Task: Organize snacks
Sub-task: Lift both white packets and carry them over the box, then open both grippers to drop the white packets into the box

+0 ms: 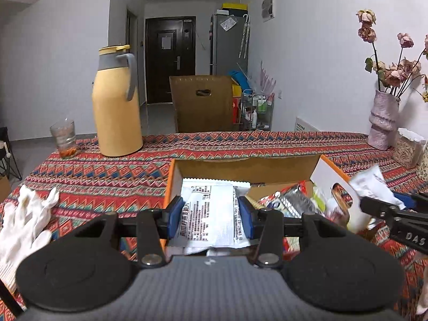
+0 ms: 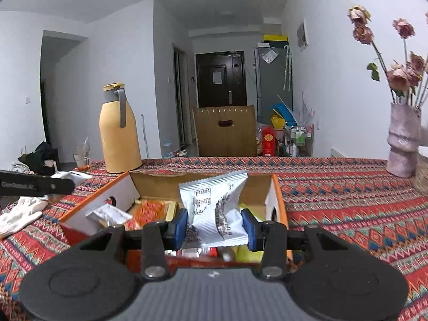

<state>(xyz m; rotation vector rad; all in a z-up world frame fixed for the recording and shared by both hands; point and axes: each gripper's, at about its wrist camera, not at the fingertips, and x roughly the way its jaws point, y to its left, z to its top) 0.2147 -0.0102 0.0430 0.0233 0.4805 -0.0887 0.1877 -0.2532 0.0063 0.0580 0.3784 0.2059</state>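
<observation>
Nearest: left claw [image 1: 211, 218] clamped on a white packet [image 1: 207, 214], right claw [image 2: 214, 226] clamped on another packet [image 2: 214, 208], both above the open box [image 2: 281, 203]. Beyond: more snacks [image 2: 148, 211] loose in box on patterned surface [image 2: 347, 200]; sorting apparently early. Farthest: flask [image 1: 116, 104], vase [image 2: 402, 144].

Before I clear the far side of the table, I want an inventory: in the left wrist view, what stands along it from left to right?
Glass → yellow jug → vase → clear container.
</observation>
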